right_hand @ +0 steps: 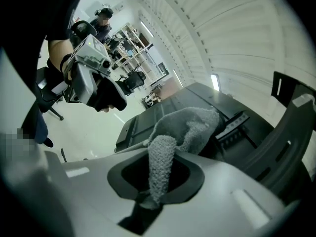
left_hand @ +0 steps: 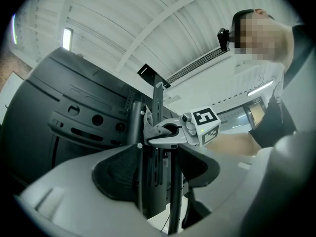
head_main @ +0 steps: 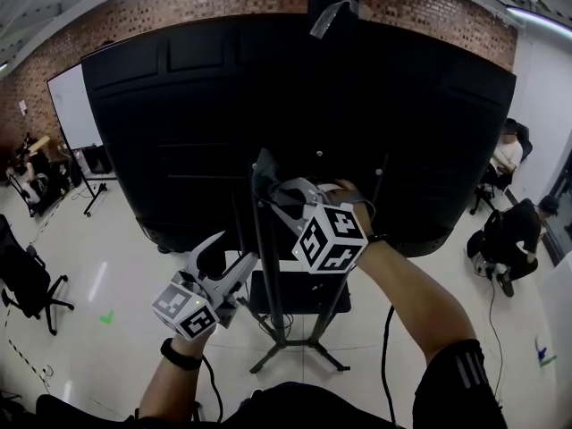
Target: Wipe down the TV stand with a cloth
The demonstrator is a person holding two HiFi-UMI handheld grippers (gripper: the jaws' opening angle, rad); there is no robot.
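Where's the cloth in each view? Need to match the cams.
Head view: cloth at centre, a dim grey wad against the stand post.
Left gripper view: centre, small, beside the post.
Right gripper view: centre, large, pinched between the jaws.
Shared landmark: black TV back.

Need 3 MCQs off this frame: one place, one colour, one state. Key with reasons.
1. Where is the cloth?
A) on the floor
B) at the stand's upright post
C) over the TV's top edge

2. What colour is the cloth?
A) grey
B) red
C) yellow

3. How do the left gripper's jaws stand?
A) shut on the cloth
B) shut on a cable
C) apart, holding nothing

Key:
1 B, the right gripper holds it against the post.
2 A, the right gripper view shows grey terry.
3 C, the left gripper view shows a clear gap between them.
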